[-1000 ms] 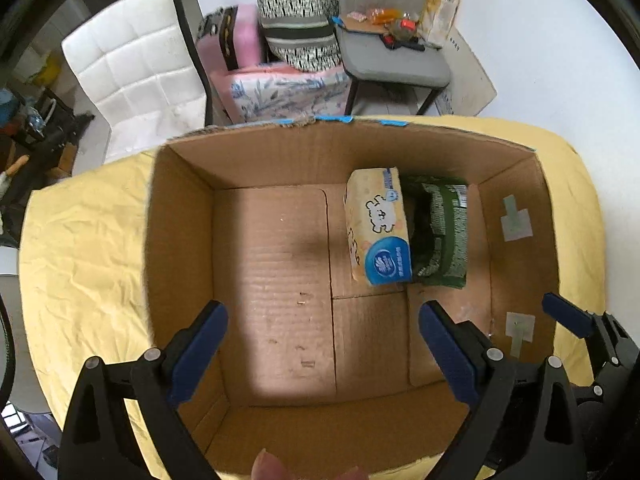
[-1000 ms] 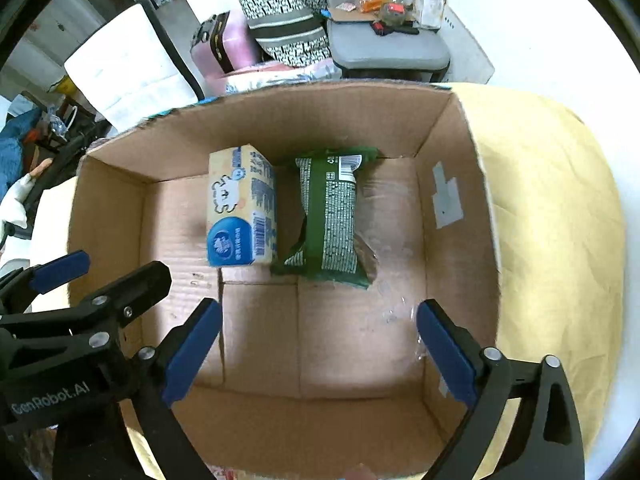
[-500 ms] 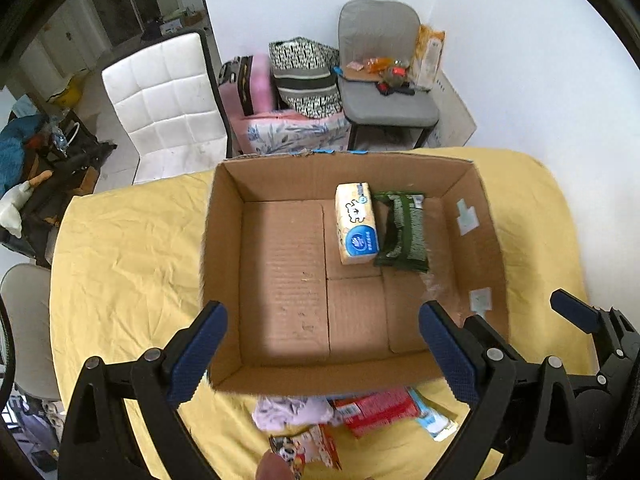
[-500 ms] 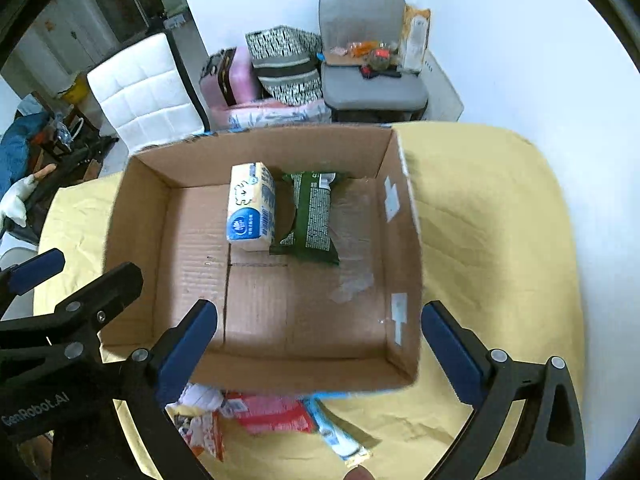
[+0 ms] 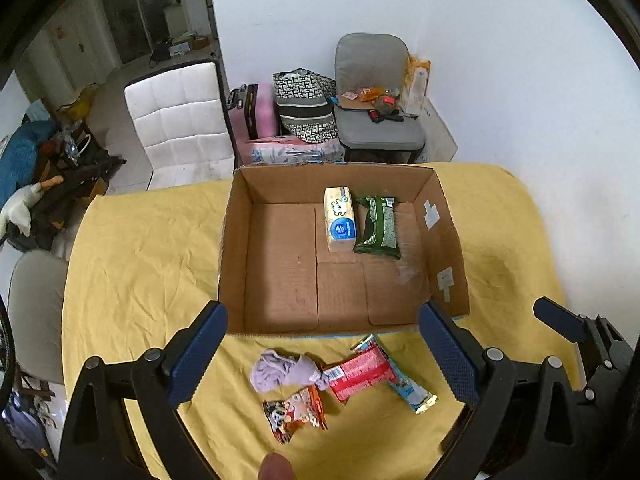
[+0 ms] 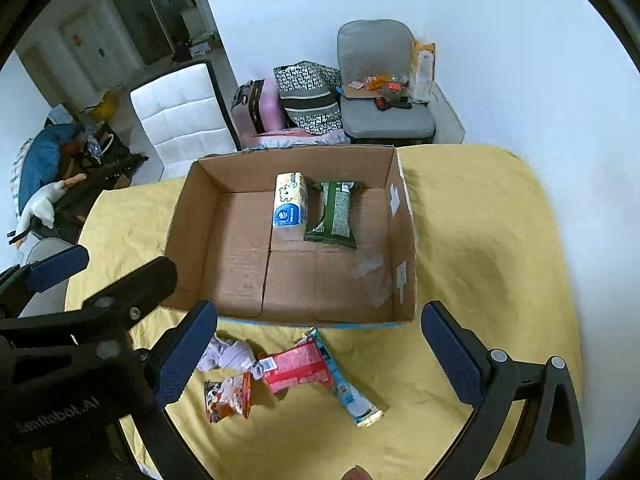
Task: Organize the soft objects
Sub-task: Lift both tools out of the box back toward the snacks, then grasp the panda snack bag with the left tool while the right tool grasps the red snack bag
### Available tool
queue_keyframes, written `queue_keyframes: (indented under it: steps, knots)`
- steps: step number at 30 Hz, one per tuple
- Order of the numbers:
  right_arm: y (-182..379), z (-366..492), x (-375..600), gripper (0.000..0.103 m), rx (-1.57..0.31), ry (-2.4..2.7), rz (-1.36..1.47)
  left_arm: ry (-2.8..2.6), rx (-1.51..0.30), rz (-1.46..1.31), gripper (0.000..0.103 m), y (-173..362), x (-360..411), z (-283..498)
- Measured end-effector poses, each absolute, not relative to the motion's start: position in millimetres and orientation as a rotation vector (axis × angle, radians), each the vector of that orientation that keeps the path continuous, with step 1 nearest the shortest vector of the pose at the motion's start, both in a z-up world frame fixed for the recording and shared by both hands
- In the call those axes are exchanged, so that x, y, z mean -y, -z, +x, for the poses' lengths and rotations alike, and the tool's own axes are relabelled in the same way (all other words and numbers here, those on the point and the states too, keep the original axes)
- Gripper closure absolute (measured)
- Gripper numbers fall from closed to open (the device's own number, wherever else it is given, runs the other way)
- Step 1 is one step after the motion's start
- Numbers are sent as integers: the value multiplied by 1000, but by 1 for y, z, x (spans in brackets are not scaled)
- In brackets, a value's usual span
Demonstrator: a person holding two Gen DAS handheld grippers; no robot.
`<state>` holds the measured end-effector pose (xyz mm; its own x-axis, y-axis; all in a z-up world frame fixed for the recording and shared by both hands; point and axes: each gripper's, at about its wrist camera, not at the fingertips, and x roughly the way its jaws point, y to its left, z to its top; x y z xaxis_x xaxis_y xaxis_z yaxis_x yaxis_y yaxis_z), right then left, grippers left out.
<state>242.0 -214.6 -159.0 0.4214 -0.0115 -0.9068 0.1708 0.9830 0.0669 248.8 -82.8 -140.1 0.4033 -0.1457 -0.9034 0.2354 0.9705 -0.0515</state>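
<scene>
Both the left gripper [image 5: 322, 360] and right gripper [image 6: 320, 356] hover with jaws spread and empty above the yellow-draped surface [image 5: 140, 264], the lilac sock bundle [image 5: 282, 370] and 3 snack packets lying between them, beside the cardboard box [image 5: 236, 240] holding a tissue pack [image 5: 340, 224] and green packet [image 5: 378, 226].

**Box and loose items on the yellow cloth**

The right gripper [image 6: 320, 354] is hanging wide apart above a lilac sock [image 6: 230, 354], a red packet [image 6: 296, 368] and a blue bar [image 6: 348, 388]. The cardboard box [image 6: 192, 232] is holding a tissue pack [image 6: 290, 210] touching a green packet [image 6: 334, 216].
</scene>
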Motion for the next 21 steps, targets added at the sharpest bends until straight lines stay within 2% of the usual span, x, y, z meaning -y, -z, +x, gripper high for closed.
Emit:
queue_keyframes:
  steps: [6,16,21]
  knots:
    - [179,221,233,0,-1169,113,154,150,-1171,68,5,167,54,221]
    - [316,200,246,0,-1466,65,131,5,-1524,-53,5,308,-1,190]
    - [365,198,241,0,-1559,41,157,-27,-1637,-156,5,355,-14,188]
